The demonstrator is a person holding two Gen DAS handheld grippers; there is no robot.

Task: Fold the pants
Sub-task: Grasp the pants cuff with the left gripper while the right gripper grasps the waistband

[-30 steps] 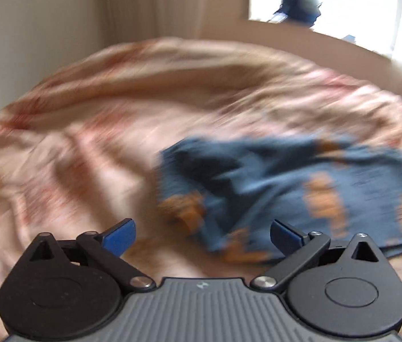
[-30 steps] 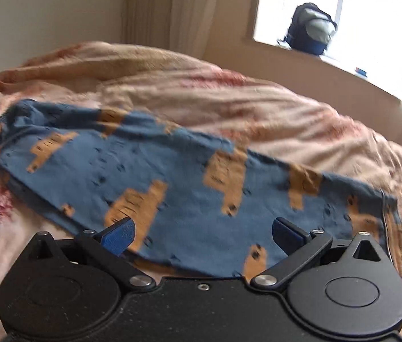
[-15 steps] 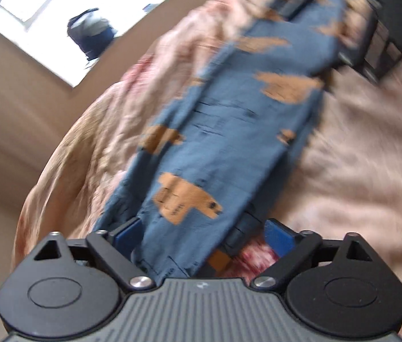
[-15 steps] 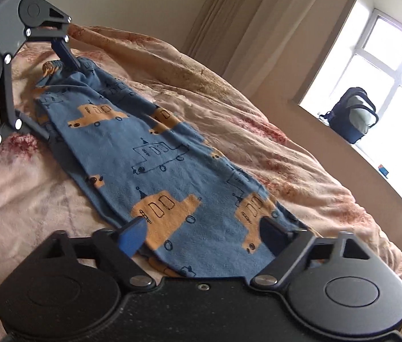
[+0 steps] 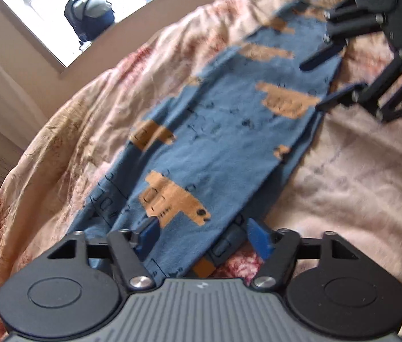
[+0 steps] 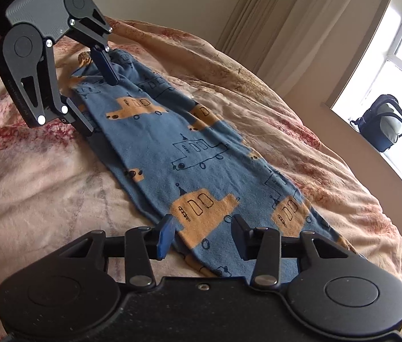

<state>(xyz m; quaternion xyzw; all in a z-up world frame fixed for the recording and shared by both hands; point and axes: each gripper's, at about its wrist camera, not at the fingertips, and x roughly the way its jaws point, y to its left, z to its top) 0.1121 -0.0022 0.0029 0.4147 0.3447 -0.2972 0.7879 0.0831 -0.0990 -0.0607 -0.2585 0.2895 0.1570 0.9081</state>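
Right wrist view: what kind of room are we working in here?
Most likely a bedroom. The pants lie on a rumpled floral duvet like a made bed, with long curtains beside a window whose sill holds a backpack.

Pants (image 6: 178,148) lie on bedspread (image 6: 44,176), a gripper at each end
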